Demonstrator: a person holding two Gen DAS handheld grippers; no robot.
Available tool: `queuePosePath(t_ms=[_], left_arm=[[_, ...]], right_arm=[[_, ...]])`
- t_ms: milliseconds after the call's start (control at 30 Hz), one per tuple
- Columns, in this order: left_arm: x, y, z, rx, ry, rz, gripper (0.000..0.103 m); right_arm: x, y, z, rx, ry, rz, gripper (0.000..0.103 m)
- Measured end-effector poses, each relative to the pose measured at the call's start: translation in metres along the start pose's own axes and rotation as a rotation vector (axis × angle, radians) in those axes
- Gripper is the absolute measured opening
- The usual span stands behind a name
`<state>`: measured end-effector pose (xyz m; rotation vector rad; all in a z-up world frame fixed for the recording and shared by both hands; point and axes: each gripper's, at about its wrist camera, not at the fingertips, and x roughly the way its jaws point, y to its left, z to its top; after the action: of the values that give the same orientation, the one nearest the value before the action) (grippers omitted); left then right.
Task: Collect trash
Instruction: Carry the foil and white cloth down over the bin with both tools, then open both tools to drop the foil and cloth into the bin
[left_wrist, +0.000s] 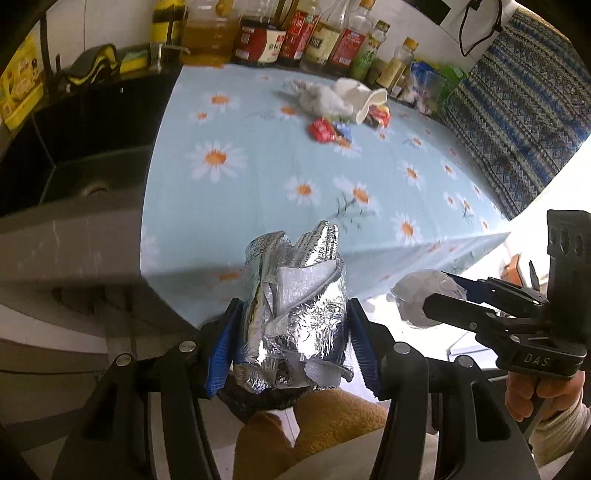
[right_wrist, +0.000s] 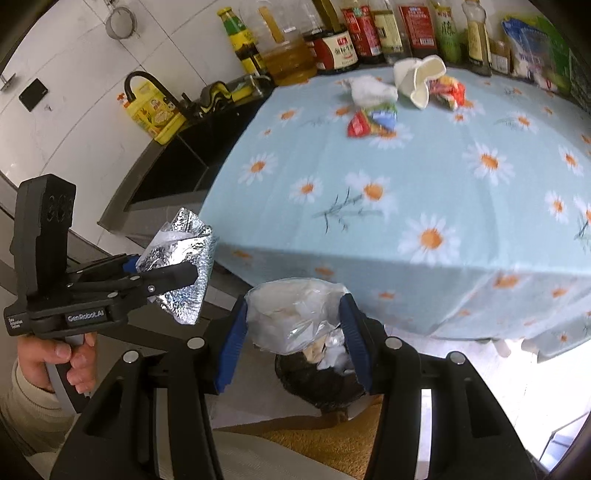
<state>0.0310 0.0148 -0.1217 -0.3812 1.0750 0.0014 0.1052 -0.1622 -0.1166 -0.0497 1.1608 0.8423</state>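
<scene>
My left gripper is shut on a crumpled silver foil wrapper, held off the table's front edge; the wrapper also shows in the right wrist view. My right gripper is shut on a crumpled clear plastic bag, held above a dark bin that has trash in it. The bag also shows in the left wrist view. More trash lies at the far side of the daisy tablecloth: a white paper cup, a white tissue wad and colourful snack wrappers.
A row of sauce and oil bottles lines the back wall. A dark sink with a faucet sits to the left of the table. A patterned blue cloth hangs at the right.
</scene>
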Motion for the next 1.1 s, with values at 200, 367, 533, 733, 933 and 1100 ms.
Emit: queuePosePath(t_ms=[200, 367, 533, 733, 933, 1100], left_arm=[[0.017, 0.014, -0.026, -0.023, 0.063, -0.025, 0.054], [0.042, 0.023, -0.043, -0.054, 0.132, -0.049, 0.054], [0.065, 0.029, -0.055, -0.084, 0.188, -0.060, 0.054], [0.092, 0.035, -0.068, -0.150, 0.262, -0.064, 0.055], [0.112, 0.033, -0.075, -0.165, 0.313, -0.061, 0.055], [0.127, 0.035, -0.075, -0.183, 0.349, -0.057, 0.065]], right_arm=[[0.022, 0.002, -0.021, 0.047, 0.042, -0.012, 0.051], [0.042, -0.002, -0.032, 0.098, 0.085, -0.021, 0.051], [0.062, -0.012, -0.036, 0.136, 0.125, -0.025, 0.051], [0.082, -0.023, -0.036, 0.168, 0.175, -0.010, 0.051], [0.092, -0.034, -0.034, 0.180, 0.199, 0.001, 0.051], [0.093, -0.043, -0.030, 0.261, 0.210, 0.060, 0.059]])
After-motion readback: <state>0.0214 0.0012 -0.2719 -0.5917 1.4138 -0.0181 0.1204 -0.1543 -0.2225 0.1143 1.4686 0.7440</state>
